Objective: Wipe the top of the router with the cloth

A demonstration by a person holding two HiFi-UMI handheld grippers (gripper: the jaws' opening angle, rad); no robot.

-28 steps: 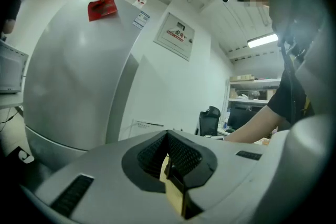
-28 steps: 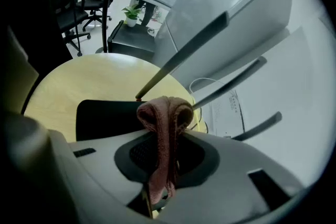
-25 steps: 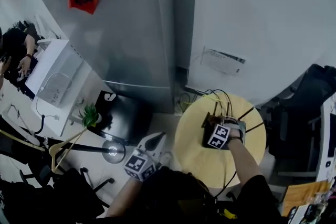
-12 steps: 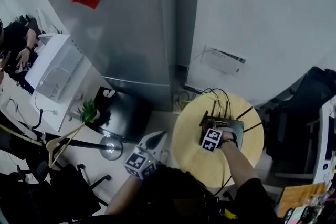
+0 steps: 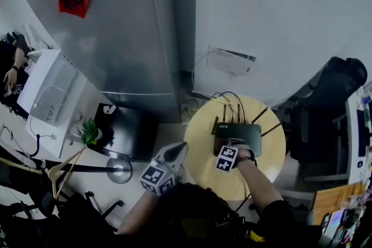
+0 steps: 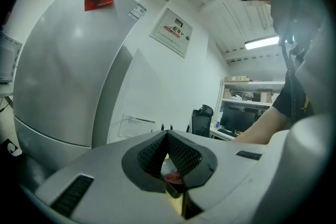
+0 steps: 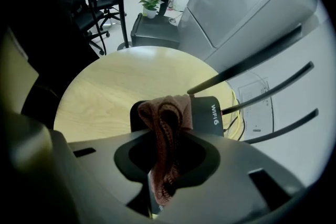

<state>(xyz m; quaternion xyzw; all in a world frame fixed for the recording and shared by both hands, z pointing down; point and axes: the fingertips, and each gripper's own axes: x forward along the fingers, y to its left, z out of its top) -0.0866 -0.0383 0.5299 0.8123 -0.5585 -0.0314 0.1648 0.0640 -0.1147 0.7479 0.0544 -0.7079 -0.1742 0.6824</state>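
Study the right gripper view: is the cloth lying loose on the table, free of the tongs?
No, the brown cloth is pinched between the right gripper's tongs, and its end drapes over the black router's near edge.

The left tool (image 5: 176, 152) and the right tool (image 5: 232, 143) look the same. Each has a smooth, pale grey shell (image 6: 252, 186) that gets wider at the back. Each has a white cube (image 5: 158, 177) on it, with black square marks on its sides. In the tools' own camera views, the pads (image 6: 184, 157) inside the jaws are black with a bumpy net pattern. Thin dark slots (image 6: 73, 194) sit in the grey shell on both sides. The person wears a black top (image 5: 197, 220) with short sleeves (image 6: 290, 98).
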